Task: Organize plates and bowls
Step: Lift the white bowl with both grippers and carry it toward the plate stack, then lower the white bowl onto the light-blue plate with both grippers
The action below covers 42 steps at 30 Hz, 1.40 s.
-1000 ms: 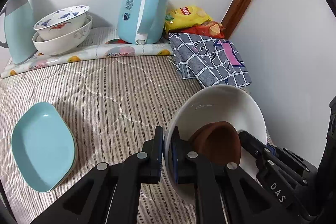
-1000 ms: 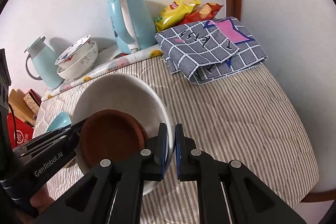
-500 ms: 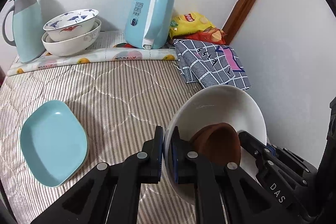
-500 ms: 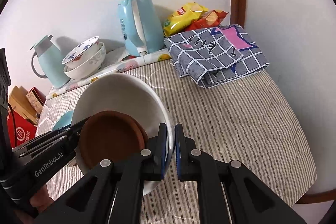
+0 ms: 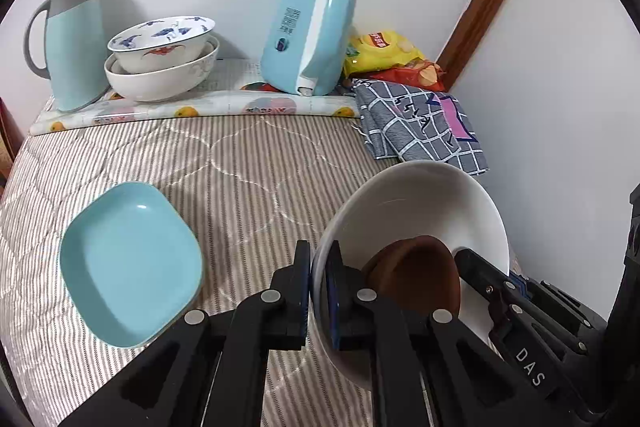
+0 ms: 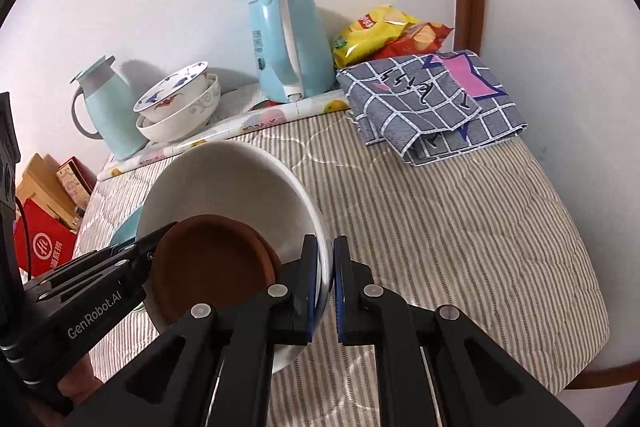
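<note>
A large white bowl (image 5: 424, 203) hangs above the striped bed cover, carried by both grippers. My left gripper (image 5: 318, 291) is shut on its left rim and my right gripper (image 6: 326, 287) is shut on its right rim. Inside the white bowl (image 6: 224, 179) lie small brown dishes (image 5: 416, 275), nested and leaning toward the near side; the brown dishes (image 6: 212, 267) partly hide the bowl's bottom. A light blue dish (image 5: 128, 263) lies on the cover to the left. Two stacked patterned bowls (image 5: 160, 63) stand at the back left.
At the back stand a light blue jug (image 5: 72, 39) and a light blue kettle (image 5: 308, 35) on a fruit-print mat (image 5: 192, 107). Snack bags (image 5: 384, 55) and a folded checked cloth (image 5: 420, 123) lie at the back right. Boxes (image 6: 44, 223) stand beside the bed.
Both grippers have drawn back a little with the white bowl between them, so the blue dish and the back objects have shifted right and look farther off in the left wrist view. Both grips are unchanged.
</note>
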Available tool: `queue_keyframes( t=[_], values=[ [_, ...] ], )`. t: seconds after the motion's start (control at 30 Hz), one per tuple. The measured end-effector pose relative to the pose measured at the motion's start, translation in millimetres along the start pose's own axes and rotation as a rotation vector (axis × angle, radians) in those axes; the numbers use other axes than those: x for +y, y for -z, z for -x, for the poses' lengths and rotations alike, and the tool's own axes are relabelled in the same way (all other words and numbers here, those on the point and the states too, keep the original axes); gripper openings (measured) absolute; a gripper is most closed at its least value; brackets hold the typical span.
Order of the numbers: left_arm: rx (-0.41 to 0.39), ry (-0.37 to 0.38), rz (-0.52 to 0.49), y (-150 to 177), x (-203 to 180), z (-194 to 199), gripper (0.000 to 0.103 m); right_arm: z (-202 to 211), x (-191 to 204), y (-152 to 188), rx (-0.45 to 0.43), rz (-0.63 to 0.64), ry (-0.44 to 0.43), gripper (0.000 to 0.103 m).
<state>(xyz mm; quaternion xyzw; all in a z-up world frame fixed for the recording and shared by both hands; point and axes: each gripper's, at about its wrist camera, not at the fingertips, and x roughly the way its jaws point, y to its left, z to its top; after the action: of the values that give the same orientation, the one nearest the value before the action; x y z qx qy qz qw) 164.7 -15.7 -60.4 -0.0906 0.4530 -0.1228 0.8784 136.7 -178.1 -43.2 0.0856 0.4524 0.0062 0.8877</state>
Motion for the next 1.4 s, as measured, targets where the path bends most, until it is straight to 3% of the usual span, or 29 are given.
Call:
queue_keyframes(
  t=[1.4],
  values=[
    [-0.018, -0.068, 0.094, -3.4, 86.0, 17.9, 0.008, -24.9, 86.8, 2.5, 0.019, 0.103, -0.053, 0.007]
  ],
)
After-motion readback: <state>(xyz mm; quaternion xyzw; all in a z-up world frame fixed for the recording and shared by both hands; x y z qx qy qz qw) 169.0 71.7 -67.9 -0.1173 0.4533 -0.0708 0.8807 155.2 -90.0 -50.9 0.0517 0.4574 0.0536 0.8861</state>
